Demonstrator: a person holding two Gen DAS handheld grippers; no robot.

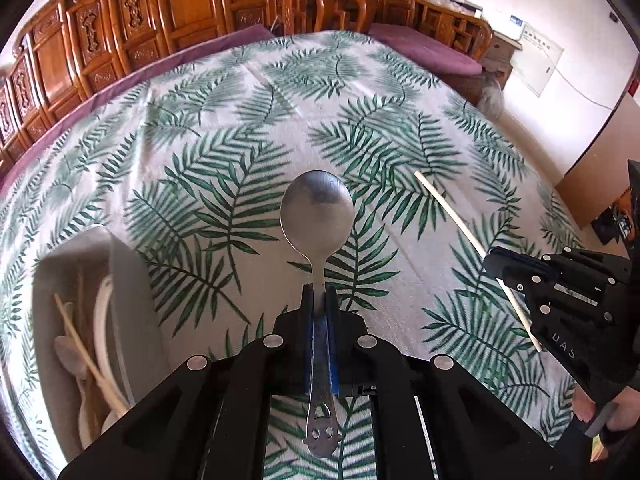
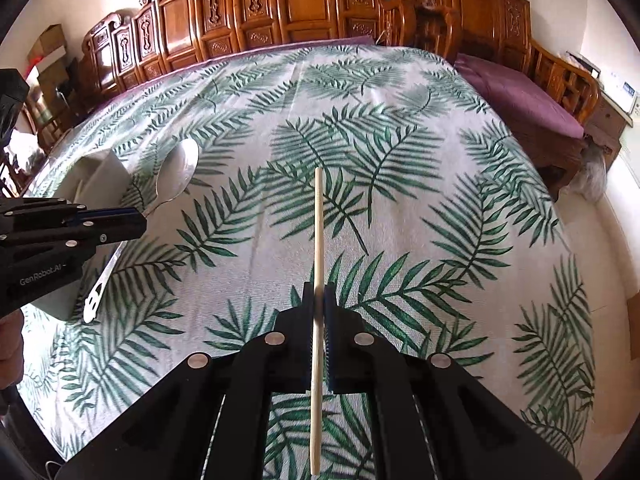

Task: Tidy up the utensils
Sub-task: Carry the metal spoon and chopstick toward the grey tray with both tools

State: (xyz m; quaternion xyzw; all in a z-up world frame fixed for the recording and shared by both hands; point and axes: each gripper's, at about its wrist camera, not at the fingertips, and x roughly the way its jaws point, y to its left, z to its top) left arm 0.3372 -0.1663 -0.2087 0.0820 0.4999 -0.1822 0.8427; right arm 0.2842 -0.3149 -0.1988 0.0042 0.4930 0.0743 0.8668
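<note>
Left gripper (image 2: 138, 222) reads "GenRobot.AI"; right gripper (image 1: 490, 258), perhaps "UAS".

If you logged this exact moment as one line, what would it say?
left gripper: shut on metal spoon | right gripper: shut on chopstick | white holder: holds utensils, left of spoon

Big table under a white cloth with green fern leaves (image 2: 360, 152), purple cloth edge (image 1: 100, 92) peeking out behind. Carved orange-brown wooden panels (image 2: 304, 0) run along the back, a wooden bench with purple cushion (image 2: 520, 96) sits right. White walls (image 1: 580, 12), bright daylight.
</note>
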